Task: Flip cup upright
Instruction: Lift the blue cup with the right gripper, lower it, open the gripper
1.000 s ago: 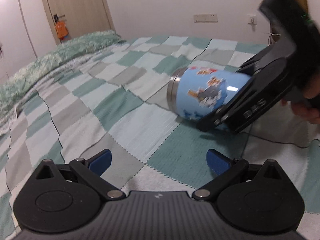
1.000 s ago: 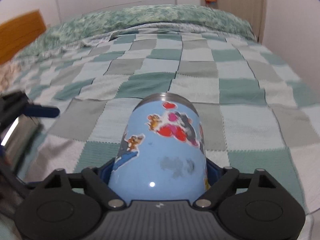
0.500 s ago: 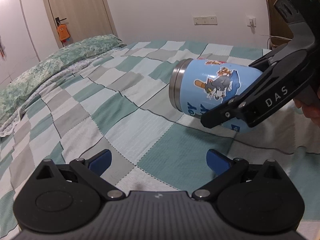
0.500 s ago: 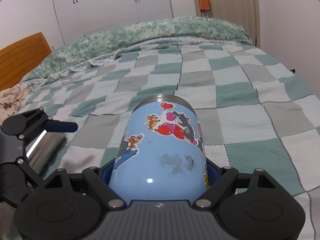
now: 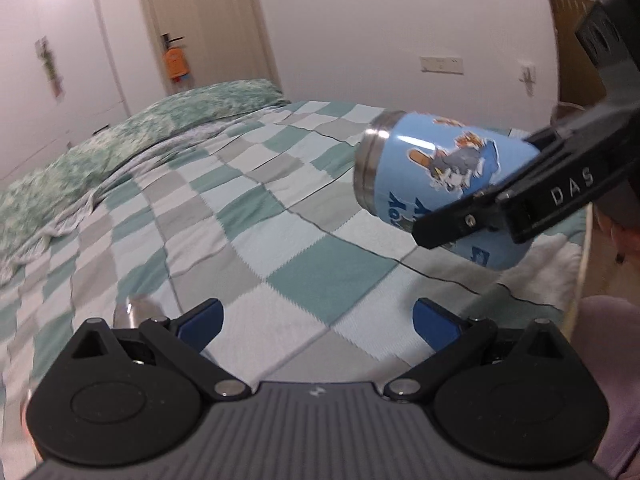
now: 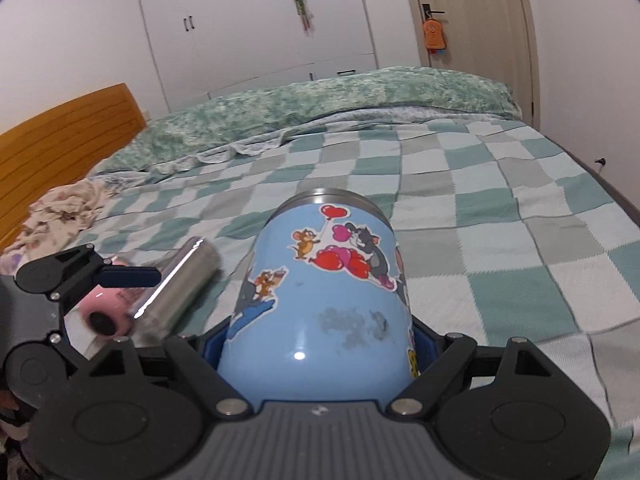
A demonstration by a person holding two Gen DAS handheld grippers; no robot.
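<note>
Blue cup: clamped in right tongs, tilted above checkered bed. Left tongs: spread, holding nothing.

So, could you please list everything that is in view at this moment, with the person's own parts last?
cup: one, light blue with cartoon stickers and a steel rim, held off the bed on its side in the right gripper.
steel tumbler: one, silver, lying on the bed left of the cup.
pink object: one, beside the steel tumbler; too blurred to name.
blanket: one, teal, grey and white checks, covering the bed.
green cover: one, bunched along the far side.
headboard: one, orange wood, far left.
floral cloth: one, cream, by the headboard.
door: one, beige, orange tag on its handle.
wardrobe: one, white.
left gripper: black, blue pads, open, empty.
right gripper: black, shut on the cup.
</note>
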